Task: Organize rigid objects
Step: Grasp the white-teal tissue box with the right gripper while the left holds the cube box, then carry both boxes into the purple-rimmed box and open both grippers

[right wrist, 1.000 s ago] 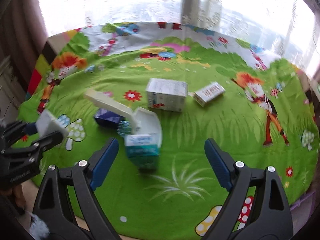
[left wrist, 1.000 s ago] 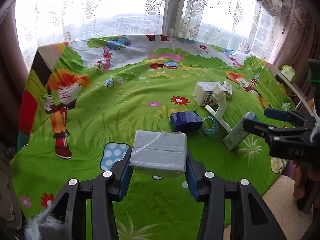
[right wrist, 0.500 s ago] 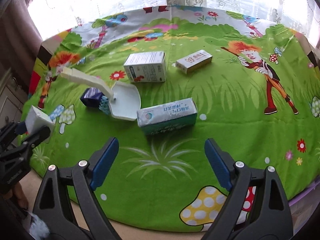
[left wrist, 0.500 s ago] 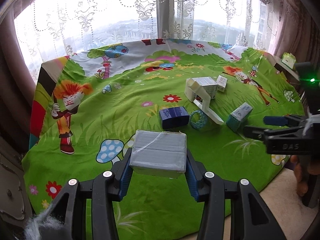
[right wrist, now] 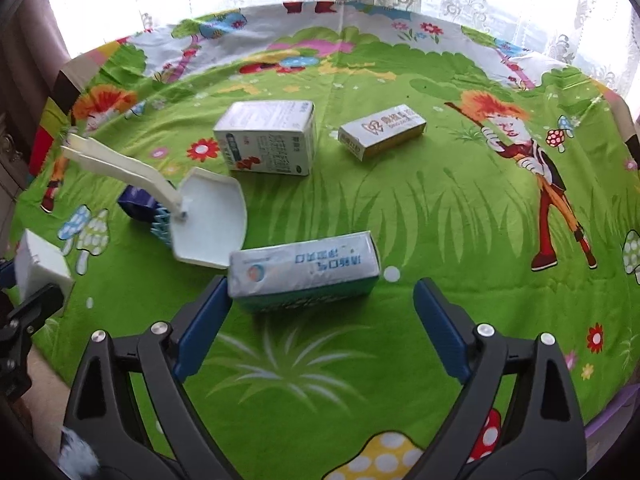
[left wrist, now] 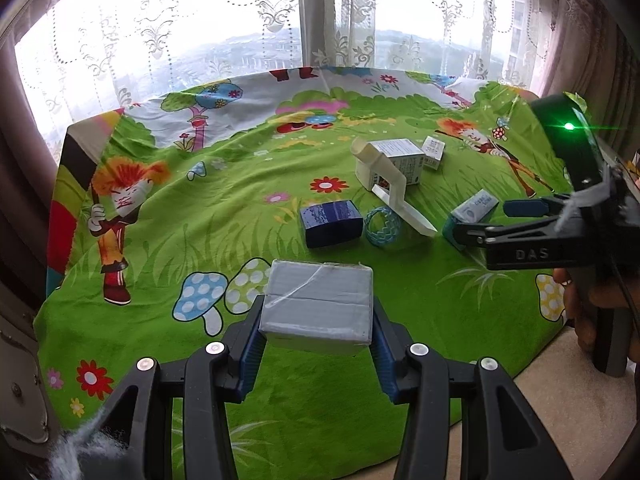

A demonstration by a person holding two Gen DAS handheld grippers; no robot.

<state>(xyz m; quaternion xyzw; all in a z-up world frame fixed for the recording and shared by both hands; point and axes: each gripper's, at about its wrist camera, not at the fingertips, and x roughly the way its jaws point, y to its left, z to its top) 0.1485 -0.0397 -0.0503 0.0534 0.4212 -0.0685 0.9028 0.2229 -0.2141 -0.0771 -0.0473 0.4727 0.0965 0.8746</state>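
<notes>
Grey box (left wrist: 318,306) clamped, left gripper (left wrist: 318,344) angled down.

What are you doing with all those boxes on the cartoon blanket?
A person is tidying boxes with two hand-held grippers. The left gripper is clamped on a grey taped box, held above the blanket. The right gripper is opening around a teal and white carton, not gripping it yet.

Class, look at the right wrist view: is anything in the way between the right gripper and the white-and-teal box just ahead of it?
Nothing visible. The right gripper, jaws opening, faces the teal box with only bare cloth between; the white scoop lies beside the box's left end.
</notes>
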